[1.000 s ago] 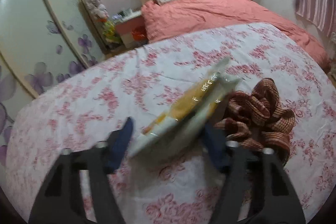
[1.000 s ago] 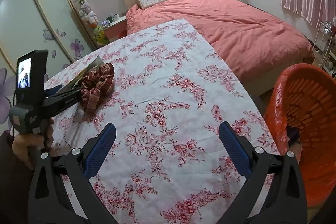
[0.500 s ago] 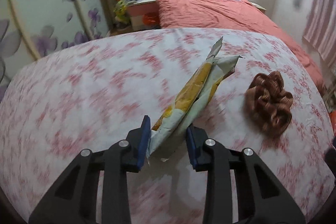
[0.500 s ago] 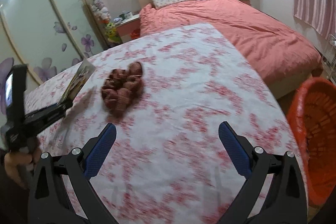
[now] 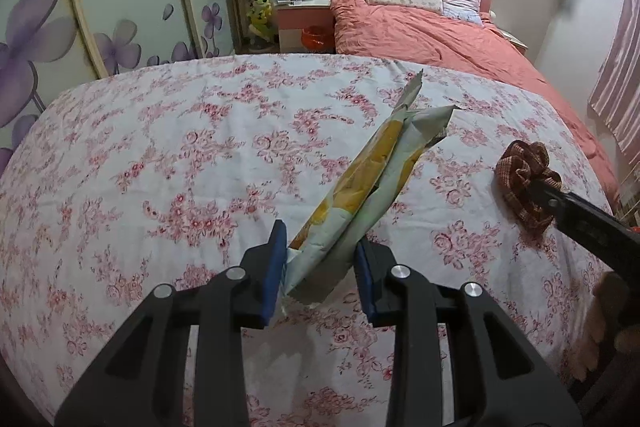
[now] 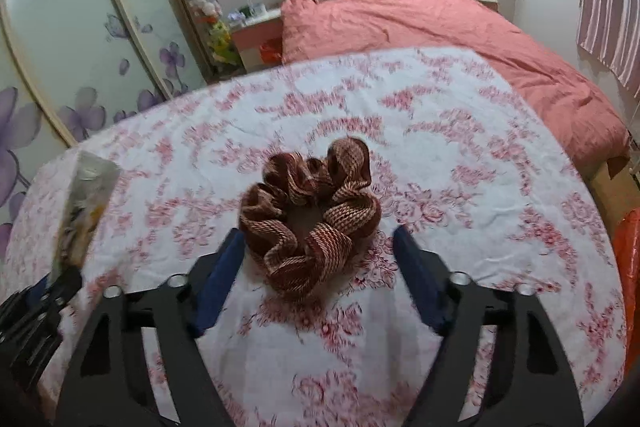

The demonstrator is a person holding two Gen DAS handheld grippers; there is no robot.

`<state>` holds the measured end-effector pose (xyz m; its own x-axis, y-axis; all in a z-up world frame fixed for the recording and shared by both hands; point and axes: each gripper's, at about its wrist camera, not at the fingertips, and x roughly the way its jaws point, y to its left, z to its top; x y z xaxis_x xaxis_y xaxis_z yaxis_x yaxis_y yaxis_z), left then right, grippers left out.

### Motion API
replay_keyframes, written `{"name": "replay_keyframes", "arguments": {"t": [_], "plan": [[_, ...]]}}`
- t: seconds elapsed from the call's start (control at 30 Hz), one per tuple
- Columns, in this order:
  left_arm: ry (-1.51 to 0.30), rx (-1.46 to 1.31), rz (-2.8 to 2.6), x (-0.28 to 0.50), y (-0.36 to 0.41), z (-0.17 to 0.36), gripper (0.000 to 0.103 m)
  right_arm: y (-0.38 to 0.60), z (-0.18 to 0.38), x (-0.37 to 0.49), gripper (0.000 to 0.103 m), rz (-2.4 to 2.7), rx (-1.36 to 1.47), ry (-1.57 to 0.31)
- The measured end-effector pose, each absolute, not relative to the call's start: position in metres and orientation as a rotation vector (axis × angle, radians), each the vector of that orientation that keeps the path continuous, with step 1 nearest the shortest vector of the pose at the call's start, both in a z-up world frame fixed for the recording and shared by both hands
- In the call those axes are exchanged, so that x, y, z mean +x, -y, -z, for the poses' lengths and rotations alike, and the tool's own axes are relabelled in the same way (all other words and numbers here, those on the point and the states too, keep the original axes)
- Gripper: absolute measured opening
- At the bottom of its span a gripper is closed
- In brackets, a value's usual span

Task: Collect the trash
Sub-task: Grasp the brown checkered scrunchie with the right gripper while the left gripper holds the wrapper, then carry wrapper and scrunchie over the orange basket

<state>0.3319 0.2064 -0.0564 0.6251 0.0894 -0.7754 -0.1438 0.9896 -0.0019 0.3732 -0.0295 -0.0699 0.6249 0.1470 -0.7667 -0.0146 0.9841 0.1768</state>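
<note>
The left gripper (image 5: pixel 320 259) has its jaws closed on the lower end of a flattened snack wrapper (image 5: pixel 372 179), white and yellow, which slants up and away from the blue pads, lifted off the flowered cloth (image 5: pixel 180 167) that covers the bench. In the right wrist view the same wrapper (image 6: pixel 86 195) shows blurred over the left edge of the bench.

The right gripper (image 6: pixel 316 267) has just been closing its jaws, which now stand about half open on either side of a brown checked scrunchie (image 6: pixel 312 211). The scrunchie lies on the cloth near the middle of the bench; its near loops sit between the blue pads, the left pad just beside the fabric, the right pad apart from it. From the left wrist view the scrunchie (image 5: pixel 520 183) sits toward the right edge of the bench, with a black finger of the right gripper reaching into it.

Past the right edge, part of an orange basket (image 6: pixel 630 267) shows. Beyond the far edge stands a bed (image 5: pixel 420 35) with a salmon cover and two pillows.
</note>
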Motion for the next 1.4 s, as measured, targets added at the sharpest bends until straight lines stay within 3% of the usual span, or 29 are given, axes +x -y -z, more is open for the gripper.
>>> {"name": "replay_keyframes", "arguments": {"t": [0.07, 0.1, 0.17, 0.27, 0.9, 1.4], "plan": [[-0.887, -0.063, -0.133, 0.332, -0.206, 0.058, 0.032, 0.030, 0.078, 0.376, 0.045, -0.088, 0.158, -0.914], [-0.887, -0.062, -0.132, 0.332, -0.206, 0.058, 0.032, 0.031, 0.077, 0.373, 0.032, -0.084, 0.154, -0.897], [-0.884, -0.066, -0.127, 0.331, -0.206, 0.056, 0.032, 0.033, 0.075, 0.370, 0.021, -0.101, 0.170, -0.900], [-0.875, -0.072, -0.116, 0.329, -0.203, 0.052, 0.032, 0.041, 0.066, 0.361, 0.015, -0.108, 0.195, -0.873], [-0.755, -0.065, -0.018, 0.276, -0.148, -0.014, 0.031, 0.099, -0.017, 0.263, 0.013, -0.083, 0.213, -0.640], [-0.698, -0.011, 0.120, 0.237, -0.063, -0.044, 0.031, 0.166, -0.041, 0.206, 0.013, 0.026, 0.249, -0.525]]}}
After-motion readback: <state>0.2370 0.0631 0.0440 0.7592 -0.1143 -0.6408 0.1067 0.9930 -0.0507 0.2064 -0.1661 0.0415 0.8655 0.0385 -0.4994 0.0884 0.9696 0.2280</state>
